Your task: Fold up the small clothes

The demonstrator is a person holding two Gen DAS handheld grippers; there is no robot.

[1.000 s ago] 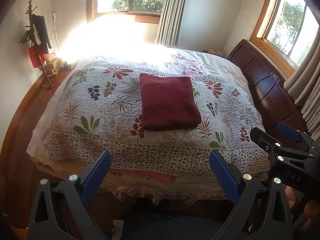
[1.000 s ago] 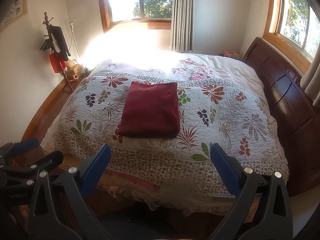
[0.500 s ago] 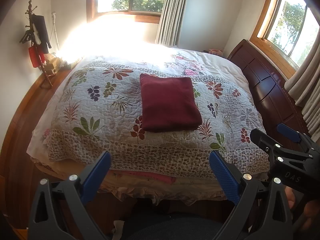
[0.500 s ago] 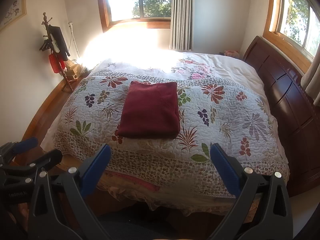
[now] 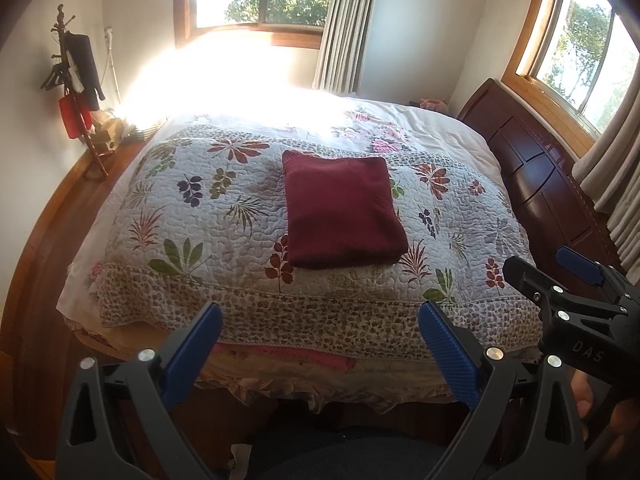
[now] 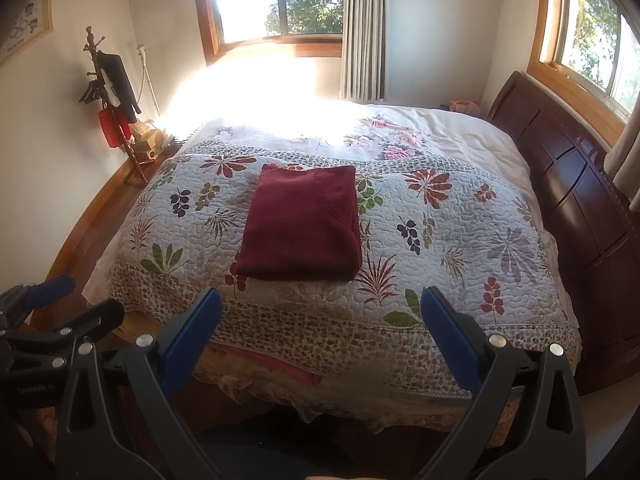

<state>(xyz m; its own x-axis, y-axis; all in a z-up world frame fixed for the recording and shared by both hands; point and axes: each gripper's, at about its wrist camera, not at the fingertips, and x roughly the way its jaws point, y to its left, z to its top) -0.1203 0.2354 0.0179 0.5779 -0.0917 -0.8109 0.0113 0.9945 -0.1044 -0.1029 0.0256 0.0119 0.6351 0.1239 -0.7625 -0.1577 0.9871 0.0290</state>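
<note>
A folded maroon garment lies flat in the middle of the bed's floral quilt, toward its near edge. Both the left gripper and right gripper hang short of that edge, jaws spread wide, empty.

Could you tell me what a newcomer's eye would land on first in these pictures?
Probably the dark red folded garment, lying as a neat rectangle in the middle of the floral quilt on the bed. Next, the blaze of sunlight from the window washing out the bed's far side. In the foreground the left gripper and right gripper hang open, short of the bed, holding nothing.
</note>
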